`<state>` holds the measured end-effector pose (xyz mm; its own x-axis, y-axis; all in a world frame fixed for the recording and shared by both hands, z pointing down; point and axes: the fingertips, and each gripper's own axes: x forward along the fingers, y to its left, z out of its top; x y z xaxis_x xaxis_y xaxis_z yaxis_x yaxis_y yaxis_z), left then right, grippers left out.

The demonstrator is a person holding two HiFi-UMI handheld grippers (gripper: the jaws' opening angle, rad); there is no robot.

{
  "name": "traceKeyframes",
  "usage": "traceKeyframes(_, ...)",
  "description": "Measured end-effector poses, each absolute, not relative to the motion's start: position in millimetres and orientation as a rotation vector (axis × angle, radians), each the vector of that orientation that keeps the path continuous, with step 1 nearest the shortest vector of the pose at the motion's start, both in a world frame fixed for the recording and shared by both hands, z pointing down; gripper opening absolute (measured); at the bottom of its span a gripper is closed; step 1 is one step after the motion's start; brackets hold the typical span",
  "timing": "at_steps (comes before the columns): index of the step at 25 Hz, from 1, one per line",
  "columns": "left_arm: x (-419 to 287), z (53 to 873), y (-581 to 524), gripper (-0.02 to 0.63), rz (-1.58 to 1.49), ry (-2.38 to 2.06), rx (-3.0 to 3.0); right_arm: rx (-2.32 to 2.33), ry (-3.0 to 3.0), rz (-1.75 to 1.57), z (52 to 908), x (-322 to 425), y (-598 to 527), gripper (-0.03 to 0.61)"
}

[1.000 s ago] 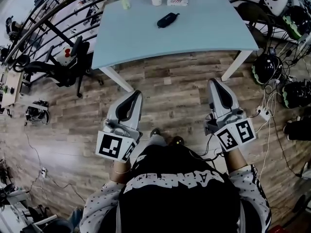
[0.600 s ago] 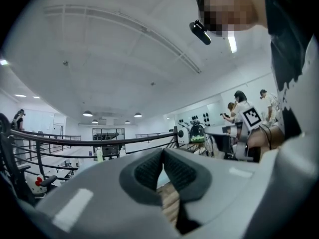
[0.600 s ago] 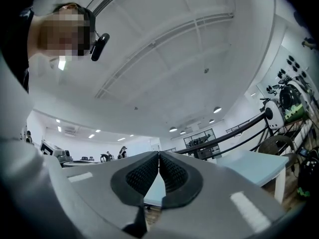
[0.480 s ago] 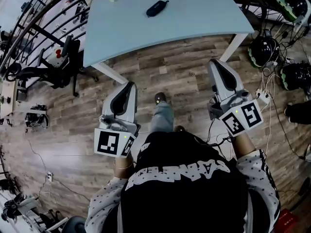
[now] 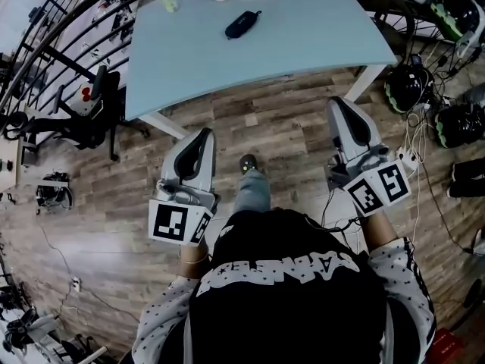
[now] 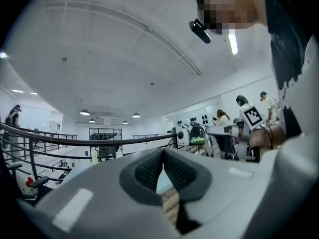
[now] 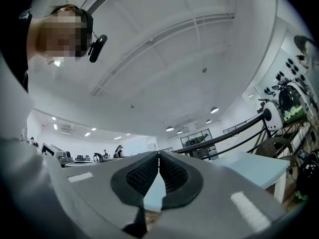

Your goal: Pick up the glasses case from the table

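Since second ago person stepped nearer: surface (image 5: 303,40) closer in head view. Glasses case (image 5: 242,23) untouched at far side of surface. Left claw (image 5: 202,133) and right claw (image 5: 342,101) closed, empty, over floor (image 5: 288,127), well short of case. Reach not yet begun.

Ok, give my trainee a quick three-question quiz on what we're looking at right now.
1. True or false: the case lies on the table.
2. Which one holds something? A) left claw B) right claw C) neither
3. Fill in: both claws hang over the wooden ____, short of the table.

Key: 1 true. 2 C: both claws are shut and empty. 3 floor.
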<state>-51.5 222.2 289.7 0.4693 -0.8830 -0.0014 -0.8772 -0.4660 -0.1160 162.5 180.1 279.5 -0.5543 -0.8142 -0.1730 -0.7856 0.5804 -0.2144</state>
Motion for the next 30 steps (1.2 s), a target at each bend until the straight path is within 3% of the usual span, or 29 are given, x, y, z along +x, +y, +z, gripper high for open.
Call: traceKeyframes(30,-93,301,16,0.000,-0.049,1.461,-2.707,-1.443,2.513,-0.219,286,122,4,0.021)
